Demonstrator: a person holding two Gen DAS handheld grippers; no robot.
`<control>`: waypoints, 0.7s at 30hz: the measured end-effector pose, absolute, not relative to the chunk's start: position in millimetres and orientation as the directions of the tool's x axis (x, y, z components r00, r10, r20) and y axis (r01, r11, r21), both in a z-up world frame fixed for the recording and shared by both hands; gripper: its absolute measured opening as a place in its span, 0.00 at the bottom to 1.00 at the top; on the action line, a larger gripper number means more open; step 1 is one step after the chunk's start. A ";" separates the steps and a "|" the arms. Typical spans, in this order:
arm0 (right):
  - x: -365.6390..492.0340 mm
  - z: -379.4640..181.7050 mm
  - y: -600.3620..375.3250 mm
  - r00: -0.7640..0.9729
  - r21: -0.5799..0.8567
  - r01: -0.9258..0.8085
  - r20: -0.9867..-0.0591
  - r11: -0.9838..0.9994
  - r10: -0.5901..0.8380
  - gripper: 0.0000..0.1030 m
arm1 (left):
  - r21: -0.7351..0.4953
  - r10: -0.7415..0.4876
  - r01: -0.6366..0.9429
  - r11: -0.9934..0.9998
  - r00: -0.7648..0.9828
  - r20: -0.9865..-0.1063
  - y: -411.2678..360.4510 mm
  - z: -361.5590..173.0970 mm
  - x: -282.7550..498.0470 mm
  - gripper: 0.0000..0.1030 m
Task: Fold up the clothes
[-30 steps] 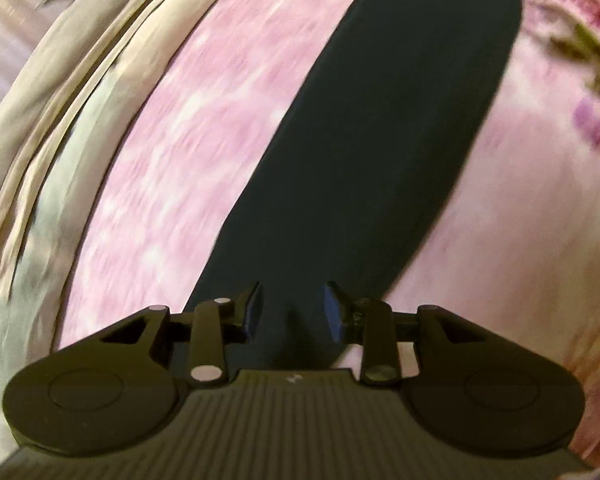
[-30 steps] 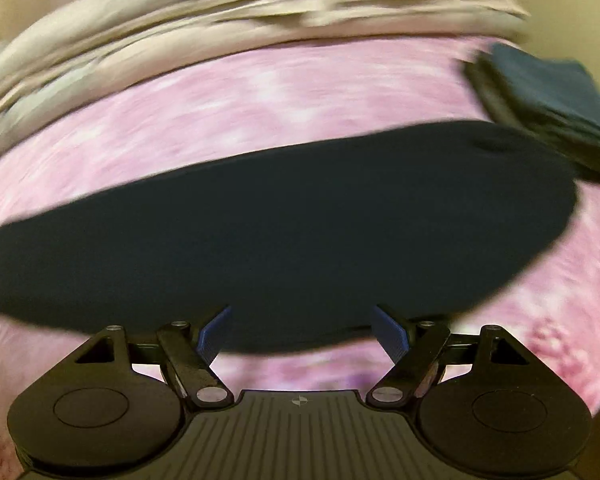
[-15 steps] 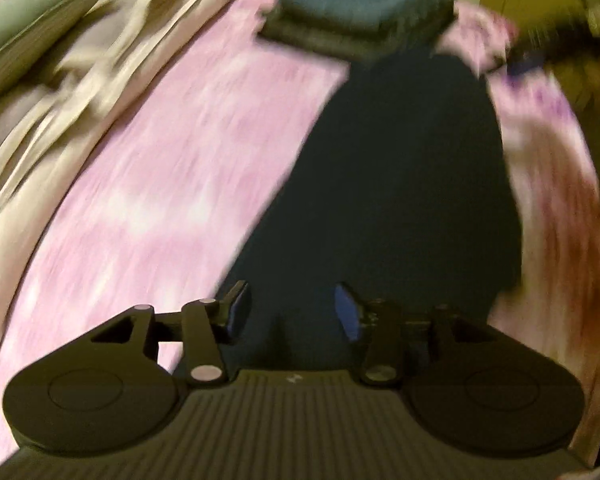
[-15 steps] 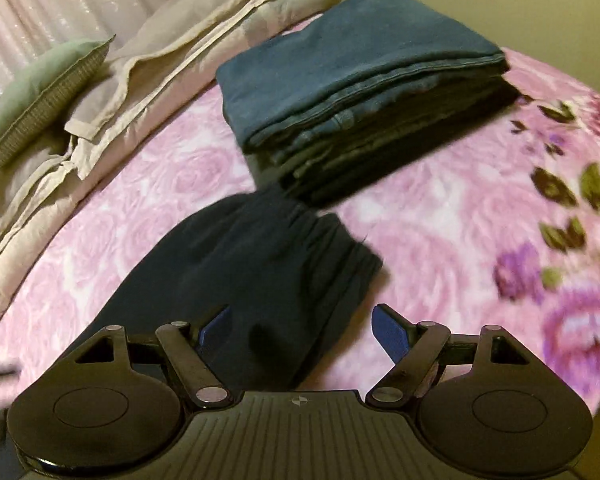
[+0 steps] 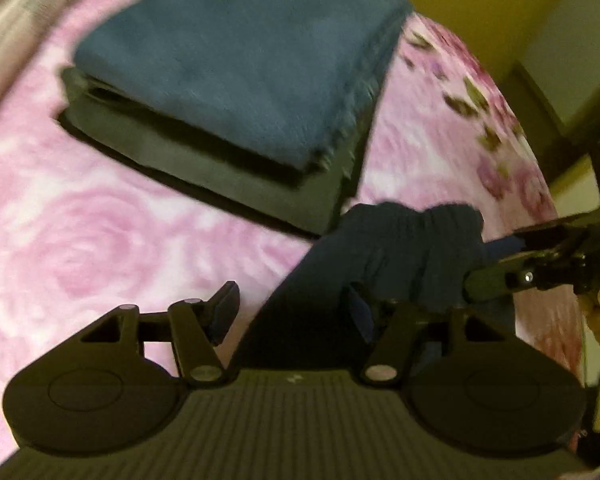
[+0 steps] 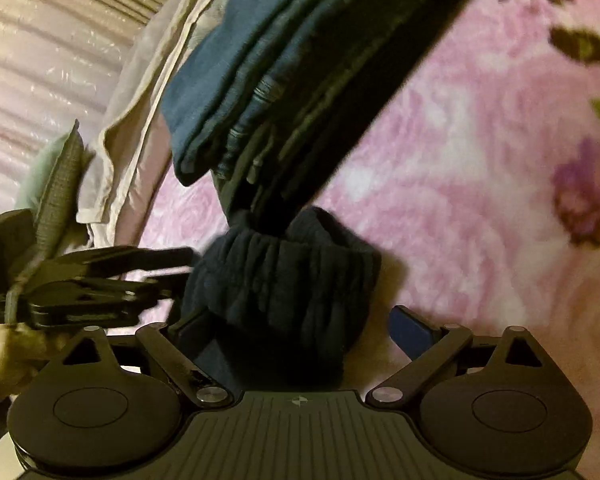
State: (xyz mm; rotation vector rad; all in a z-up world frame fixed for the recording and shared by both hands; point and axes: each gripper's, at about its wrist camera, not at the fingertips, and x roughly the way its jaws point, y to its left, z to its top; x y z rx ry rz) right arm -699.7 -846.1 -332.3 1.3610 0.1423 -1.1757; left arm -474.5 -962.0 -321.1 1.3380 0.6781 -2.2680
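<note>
Dark pants [image 6: 284, 280] lie on a pink floral bed [image 5: 100, 248], gathered waistband touching the folded stack [image 5: 236, 72]. L gripper [image 5: 288, 312] and R gripper [image 6: 300, 332] both spread, straddling the waistband, pinching nothing. Fabric looks soft, light, floppy; thick elastic band is likely the surest hold. Bed's right edge near; open room left of the pants.

The left hand-held gripper [image 5: 292, 312] is matte black: ribbed housing, two round discs, silver pivot screws, blue pads [image 5: 359, 312] on its fingers. The right hand-held gripper [image 6: 300, 330] looks identical; white letters "DAS" mark its side.
</note>
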 end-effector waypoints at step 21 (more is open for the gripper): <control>-729.9 -266.4 -767.2 0.217 0.371 0.922 -0.729 -0.108 -0.650 0.72 | -0.202 0.006 0.292 -0.935 -0.556 -0.831 -896.0 -325.3 -550.8 0.03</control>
